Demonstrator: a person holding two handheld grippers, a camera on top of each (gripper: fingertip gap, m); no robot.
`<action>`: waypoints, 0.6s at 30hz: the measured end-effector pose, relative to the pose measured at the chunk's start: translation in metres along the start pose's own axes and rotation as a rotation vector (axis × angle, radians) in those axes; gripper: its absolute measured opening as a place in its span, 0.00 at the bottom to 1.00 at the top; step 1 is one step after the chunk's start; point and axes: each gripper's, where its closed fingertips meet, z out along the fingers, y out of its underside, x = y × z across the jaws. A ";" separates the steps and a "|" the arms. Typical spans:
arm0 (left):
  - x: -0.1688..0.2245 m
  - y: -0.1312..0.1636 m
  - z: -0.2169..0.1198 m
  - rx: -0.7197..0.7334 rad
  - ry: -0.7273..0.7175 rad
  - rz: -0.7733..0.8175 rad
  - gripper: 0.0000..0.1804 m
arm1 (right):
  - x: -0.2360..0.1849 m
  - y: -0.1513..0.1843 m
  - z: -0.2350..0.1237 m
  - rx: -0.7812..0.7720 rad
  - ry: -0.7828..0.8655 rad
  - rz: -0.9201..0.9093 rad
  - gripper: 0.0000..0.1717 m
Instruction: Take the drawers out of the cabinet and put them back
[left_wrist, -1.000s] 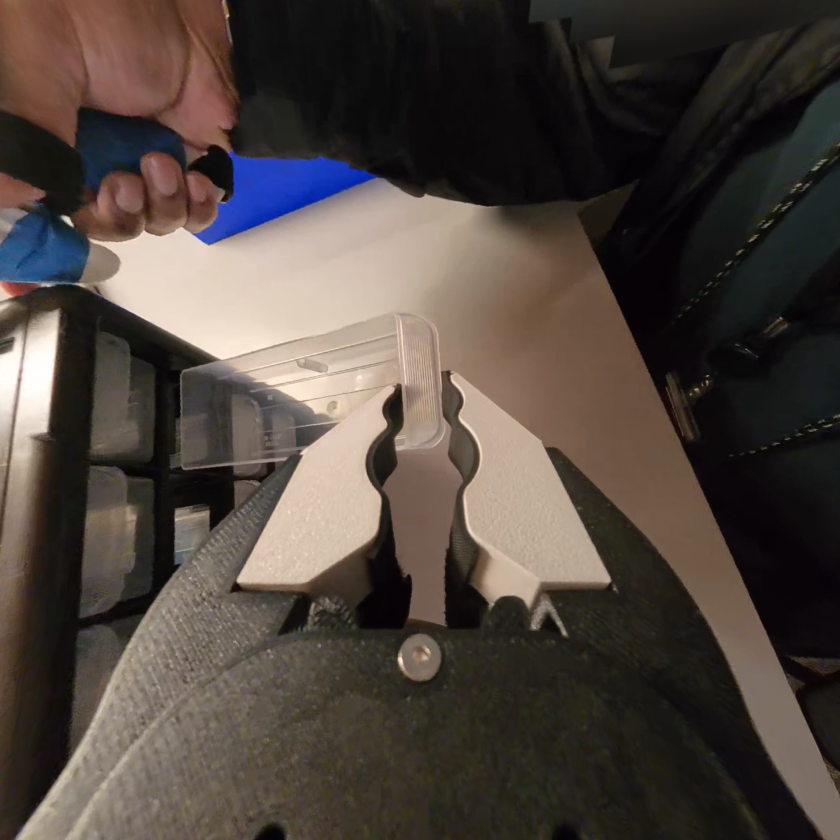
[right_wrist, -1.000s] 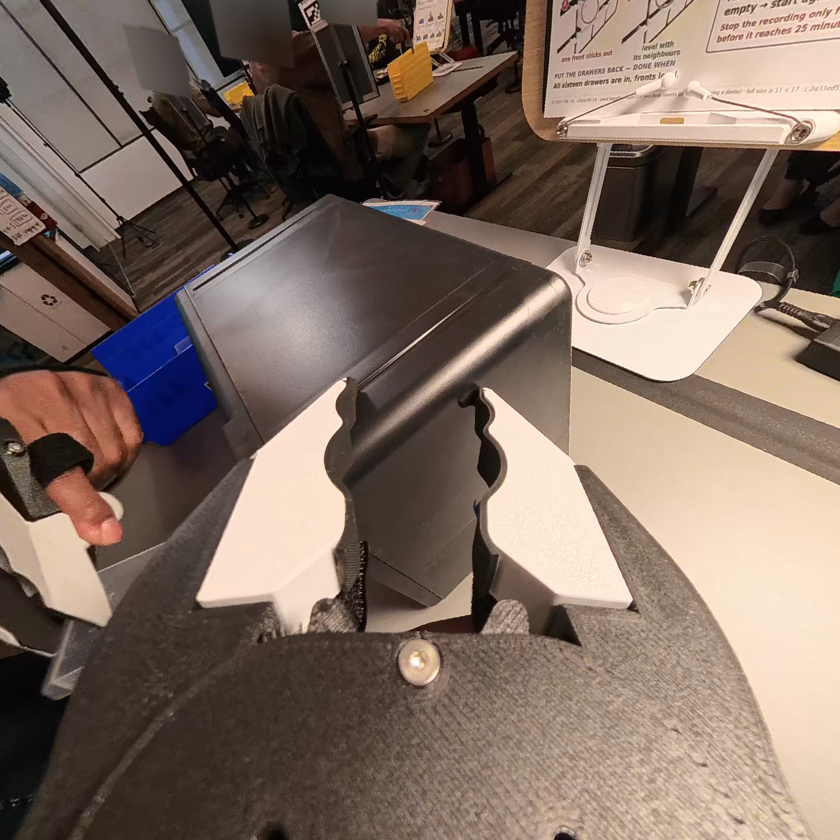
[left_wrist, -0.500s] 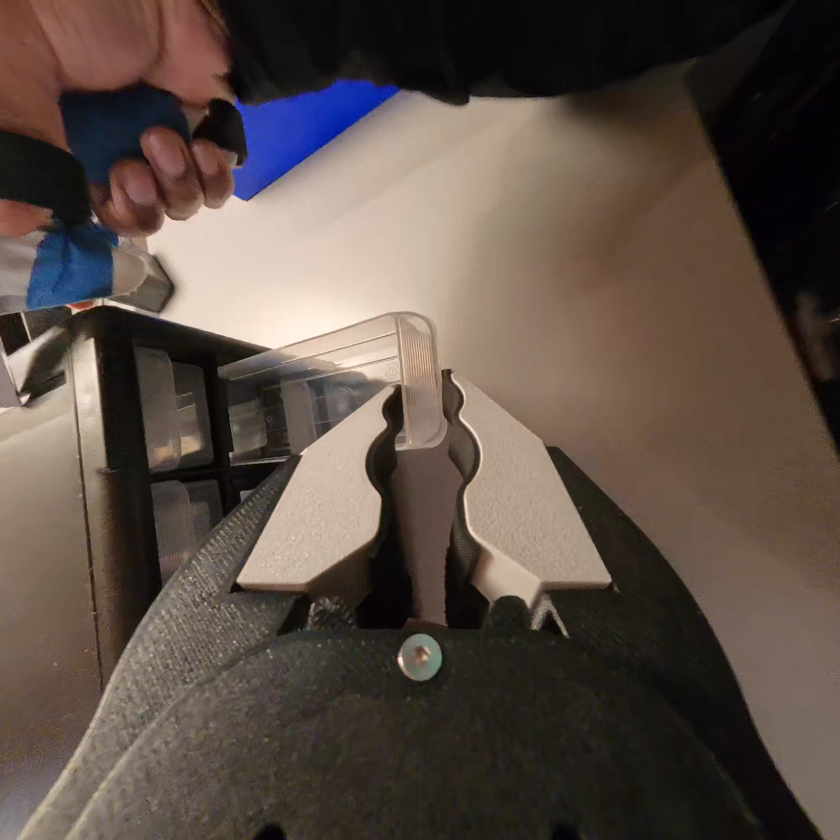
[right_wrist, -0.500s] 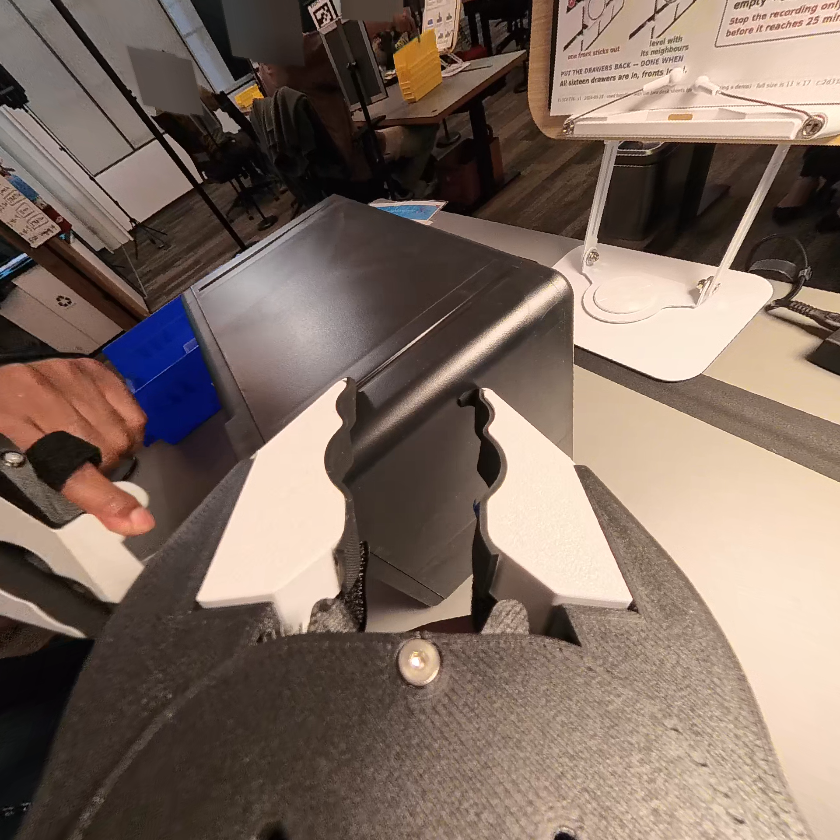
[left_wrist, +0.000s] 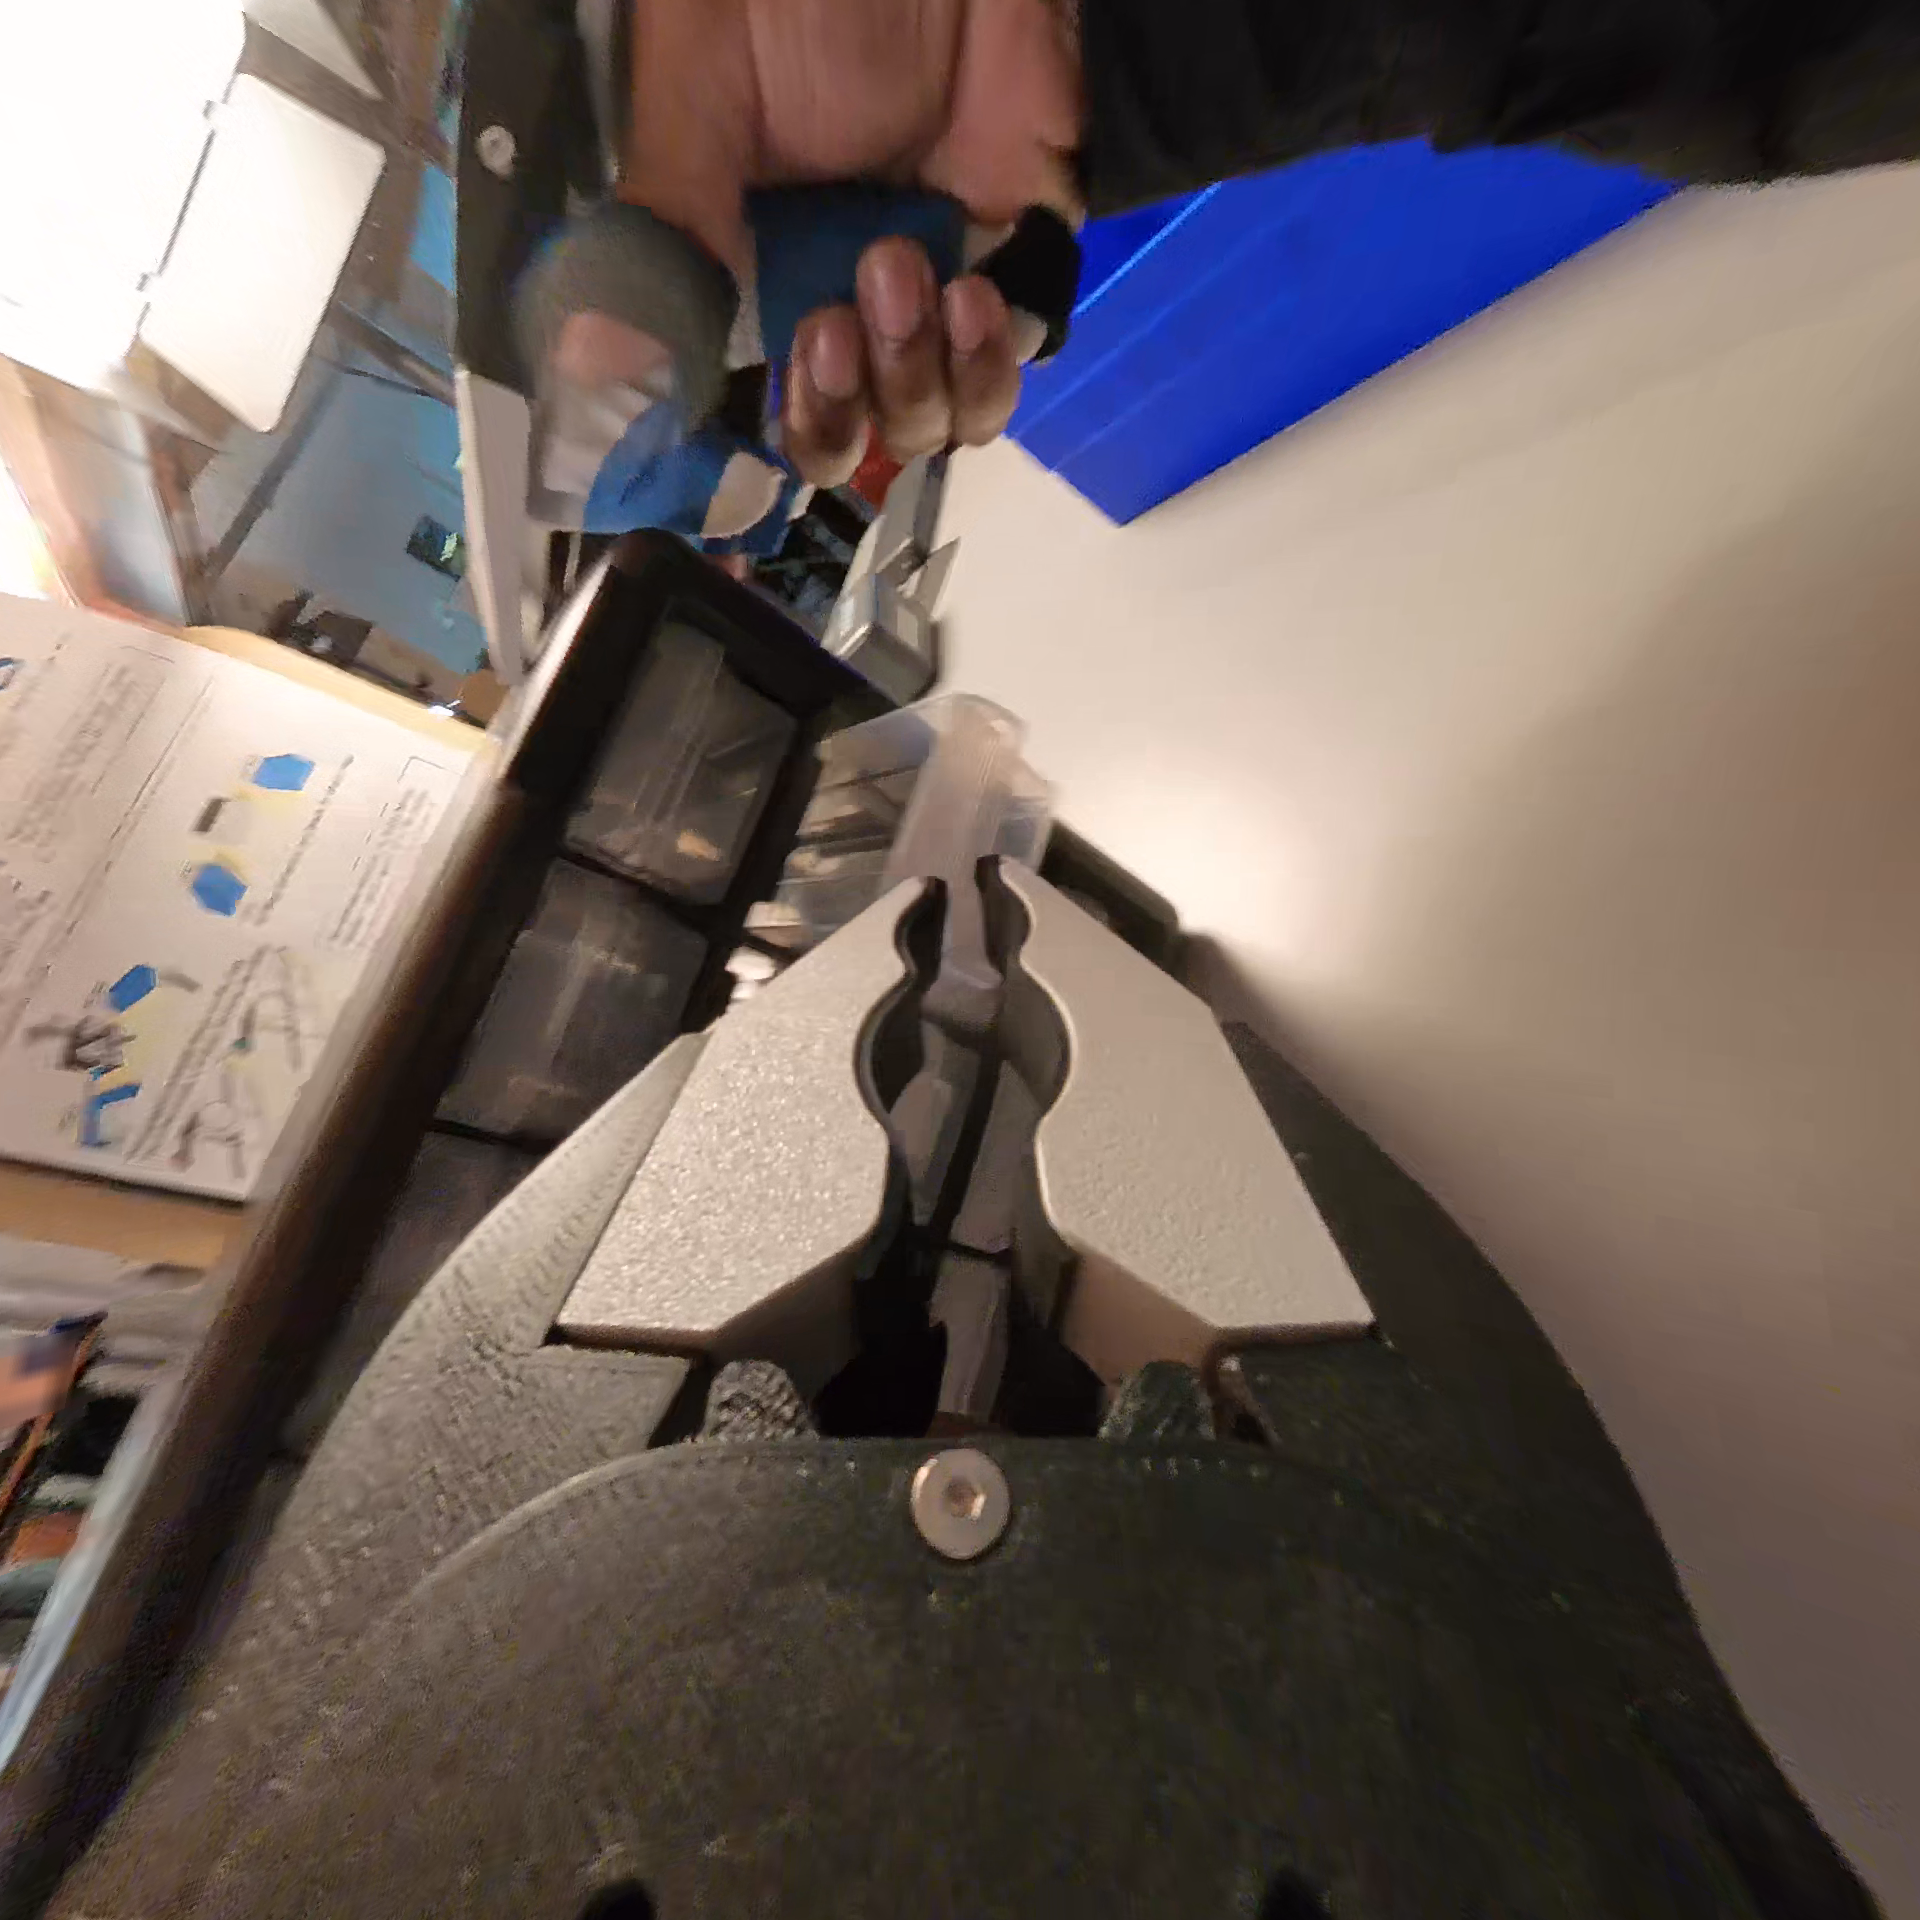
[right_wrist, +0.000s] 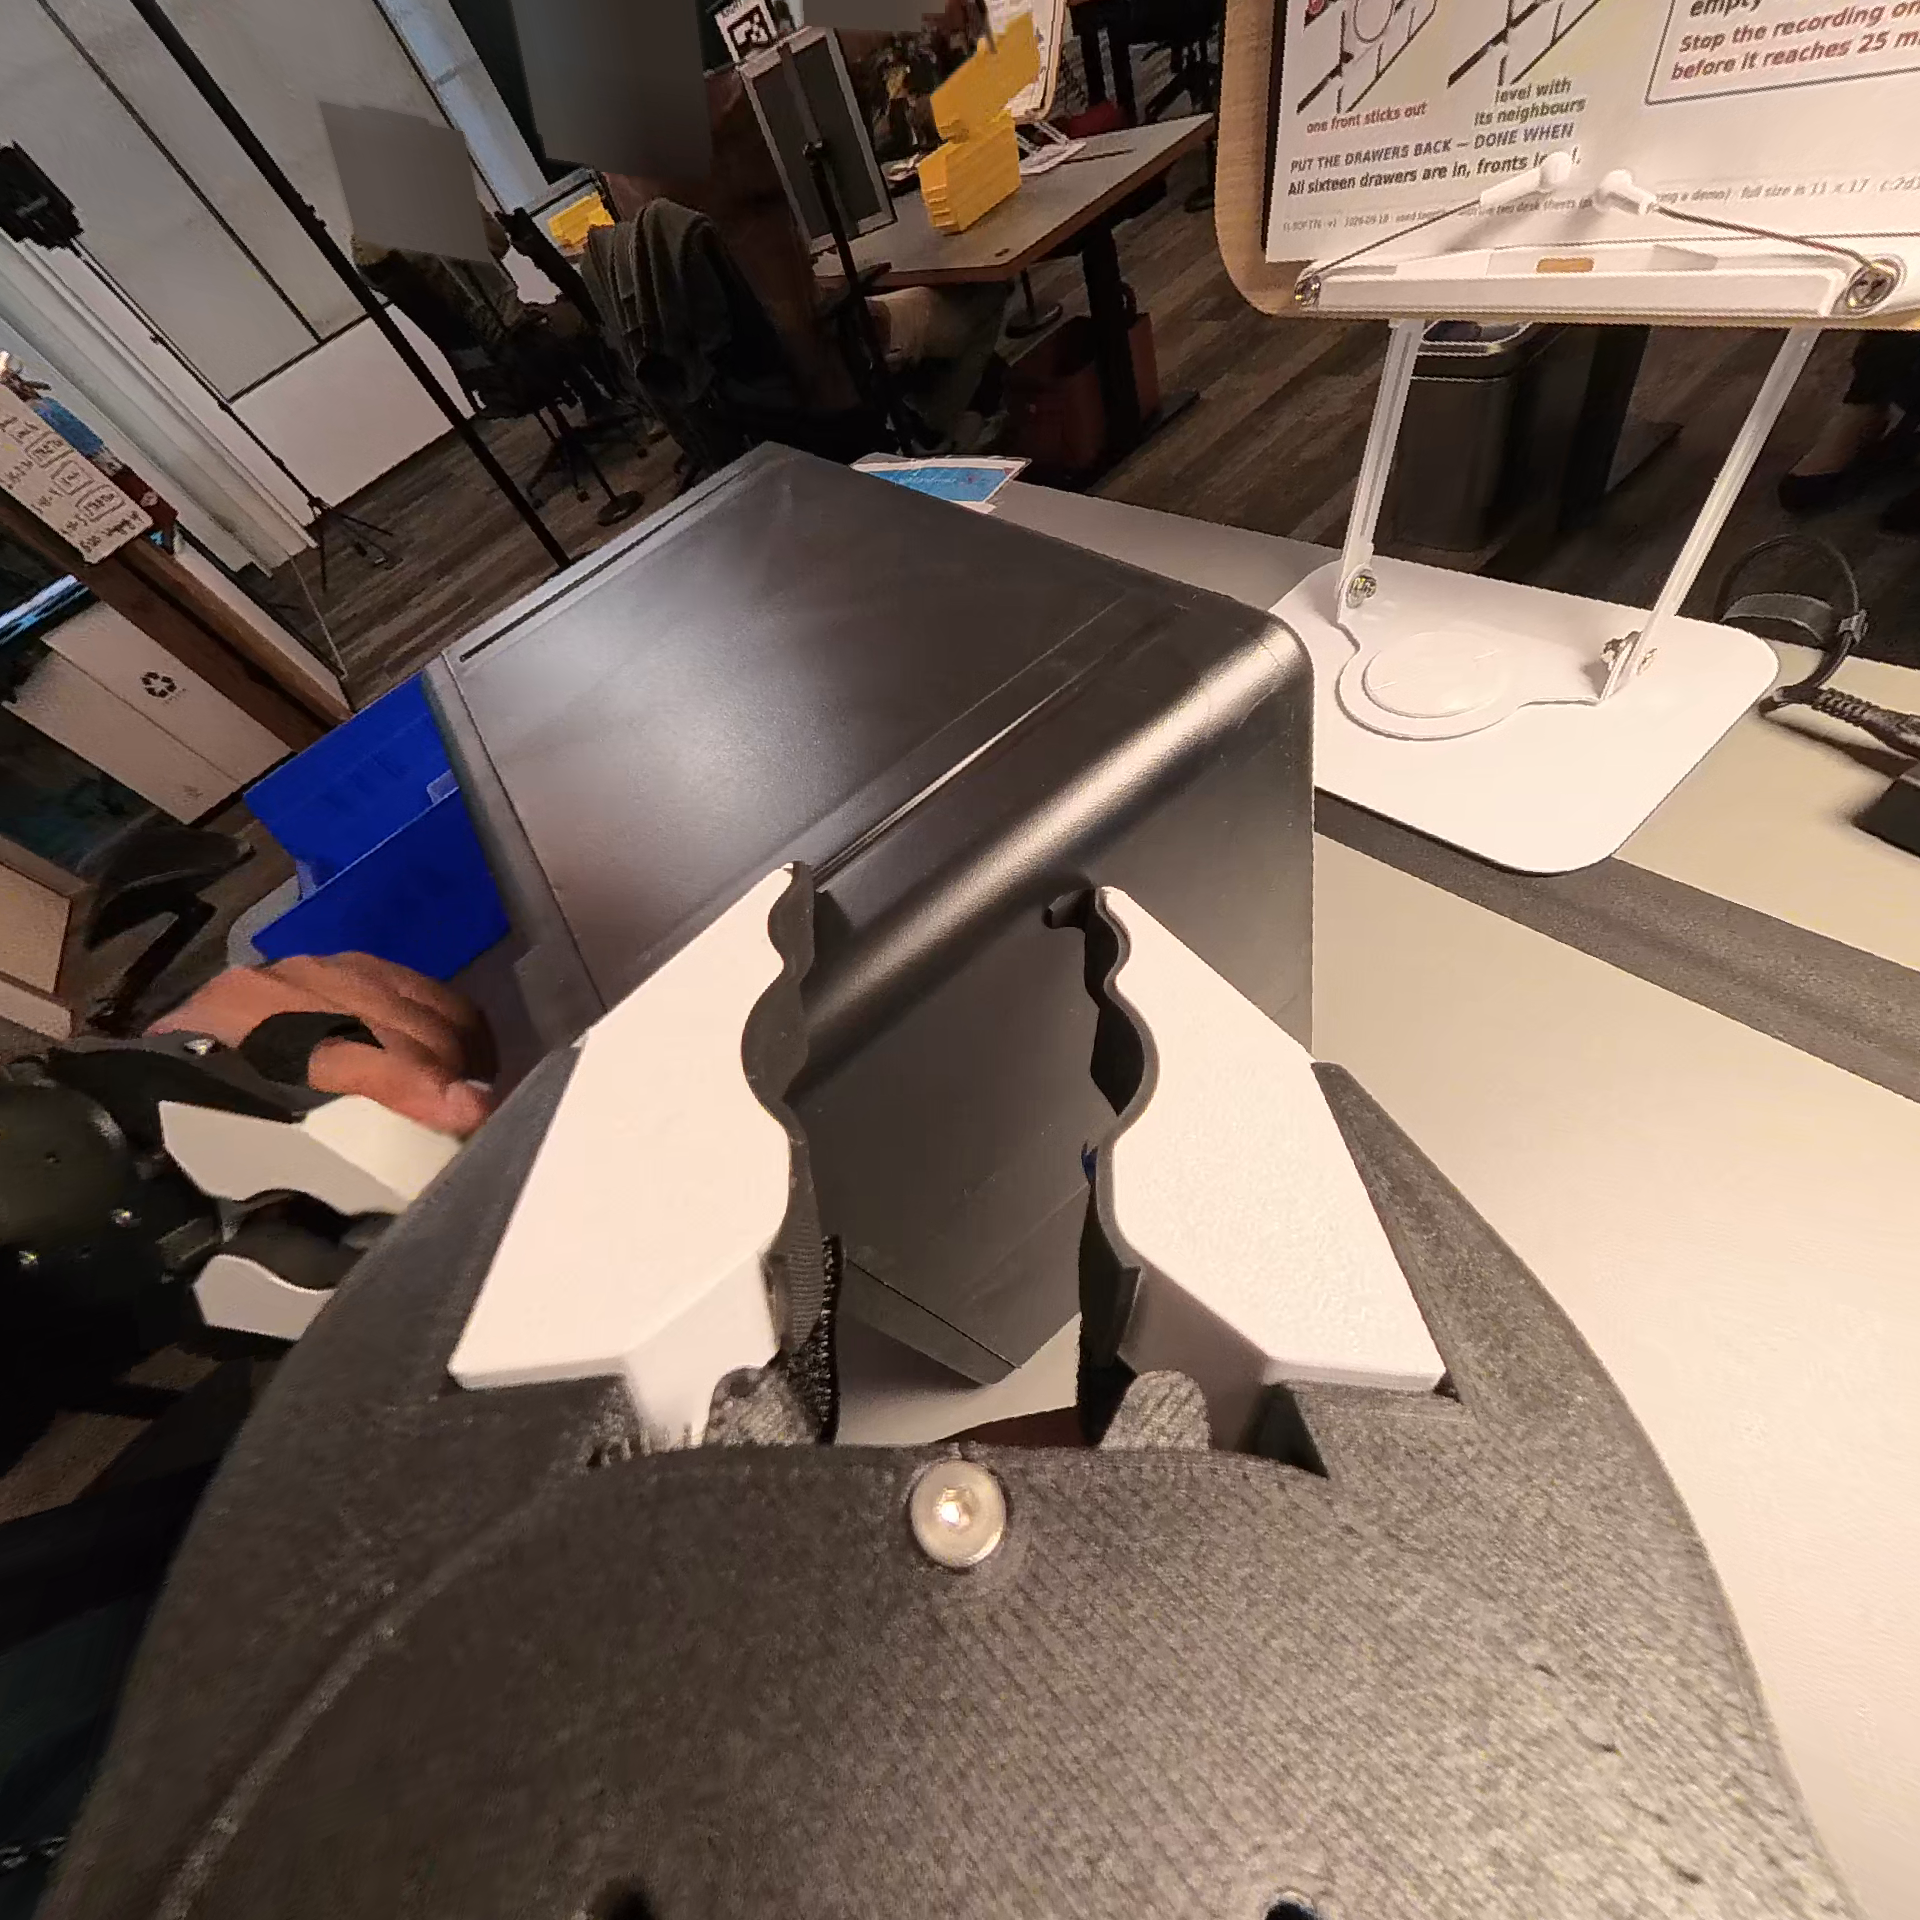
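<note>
At the cabinet's (left_wrist: 665, 748) front, our left claw (left_wrist: 964, 883) pinches the tab of a clear drawer (left_wrist: 914, 790) partly seated in its slot, so we should push straight and level while the right claw (right_wrist: 940, 914), spread wide, braces the cabinet's far top corner.

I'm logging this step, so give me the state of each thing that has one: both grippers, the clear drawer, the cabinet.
Left gripper: shut on the clear drawer's front tab.
Clear drawer: partly in its cabinet slot, front sticking out.
Right gripper: jaws apart, around the cabinet's upper edge.
Cabinet: upright on the table, other drawers seated.
</note>
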 end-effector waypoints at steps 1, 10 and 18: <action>0.007 -0.002 -0.002 0.015 0.030 -0.010 0.02 | 0.000 0.000 0.000 0.000 -0.002 0.000 0.32; -0.009 0.014 0.033 -0.057 -0.038 -0.130 0.02 | 0.000 0.000 0.000 0.002 0.000 0.000 0.32; -0.007 0.020 0.042 -0.022 -0.034 -0.296 0.12 | 0.000 0.001 0.000 0.002 0.002 -0.003 0.32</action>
